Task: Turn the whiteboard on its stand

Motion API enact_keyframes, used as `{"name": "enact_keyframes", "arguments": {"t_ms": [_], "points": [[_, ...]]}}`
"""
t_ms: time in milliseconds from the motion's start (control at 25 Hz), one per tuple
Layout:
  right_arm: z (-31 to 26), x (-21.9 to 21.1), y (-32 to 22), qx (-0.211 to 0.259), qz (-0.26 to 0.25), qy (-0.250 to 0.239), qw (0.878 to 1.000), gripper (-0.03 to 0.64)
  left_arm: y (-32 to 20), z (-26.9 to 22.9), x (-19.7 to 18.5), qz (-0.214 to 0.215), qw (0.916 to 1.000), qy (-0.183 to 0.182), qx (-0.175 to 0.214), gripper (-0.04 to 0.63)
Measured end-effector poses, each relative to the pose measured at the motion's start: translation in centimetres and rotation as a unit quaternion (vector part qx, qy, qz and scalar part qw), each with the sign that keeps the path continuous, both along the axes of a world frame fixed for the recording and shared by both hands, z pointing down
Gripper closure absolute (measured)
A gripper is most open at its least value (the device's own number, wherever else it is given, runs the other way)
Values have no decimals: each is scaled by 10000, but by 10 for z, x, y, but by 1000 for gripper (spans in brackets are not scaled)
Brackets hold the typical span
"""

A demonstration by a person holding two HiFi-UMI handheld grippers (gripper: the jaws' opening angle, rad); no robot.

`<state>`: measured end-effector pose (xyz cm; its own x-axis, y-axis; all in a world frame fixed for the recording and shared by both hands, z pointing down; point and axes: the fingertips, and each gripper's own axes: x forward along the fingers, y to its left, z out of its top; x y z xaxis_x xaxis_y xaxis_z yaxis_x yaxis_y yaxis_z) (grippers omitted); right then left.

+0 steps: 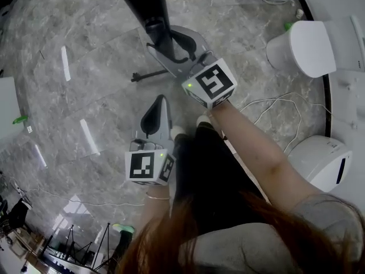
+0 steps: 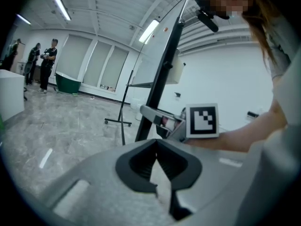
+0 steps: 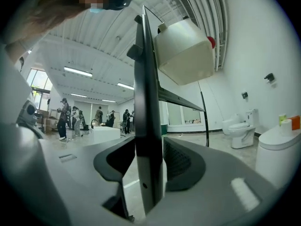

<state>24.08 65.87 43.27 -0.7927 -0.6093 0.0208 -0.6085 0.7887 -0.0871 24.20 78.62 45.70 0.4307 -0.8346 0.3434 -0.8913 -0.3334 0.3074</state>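
Your grey-sleeved right arm [image 1: 268, 158] stretches forward past the left gripper [image 1: 161, 100], the nearer of the two. Its jaws are clenched tip to tip on nothing, and it is tilted toward the grey marble floor [image 1: 85, 56]. Just ahead is the right gripper [image 1: 174, 41], its jaws released and standing apart. The dark upright edge of the white whiteboard [image 3: 146, 102] runs between them, not squeezed. You see the whiteboard edge-on as it rises from its black stand, whose thin wheeled foot [image 1: 153, 74] rests on the floor. Off to your right, a trailing white cable [image 1: 274, 104] lies on the floor, and farther on stands a white ceramic toilet [image 3: 242, 128]. Far across the room, several people [image 2: 47, 60] stand by the windows.
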Motion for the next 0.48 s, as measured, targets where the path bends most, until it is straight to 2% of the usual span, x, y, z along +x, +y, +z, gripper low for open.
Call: {"name": "enact_keyframes", "arguments": {"t_ms": [40, 80, 120, 160, 480], "points": [[2, 5, 7, -31, 11, 36, 10000, 453, 1, -2, 1, -9, 10000, 31, 25, 595], [1, 10, 13, -47, 23, 45, 10000, 439, 2, -6, 2, 1, 10000, 56, 72, 595], [-3, 13, 18, -16, 47, 34, 10000, 455, 1, -10, 4, 34, 9999, 65, 130, 595], [-9, 15, 22, 54, 86, 11, 9999, 442, -1, -14, 7, 78, 9998, 64, 187, 595], [-74, 35, 43, 398, 241, -271, 9985, 496, -25, -62, 20, 262, 9971, 10, 713, 595]]}}
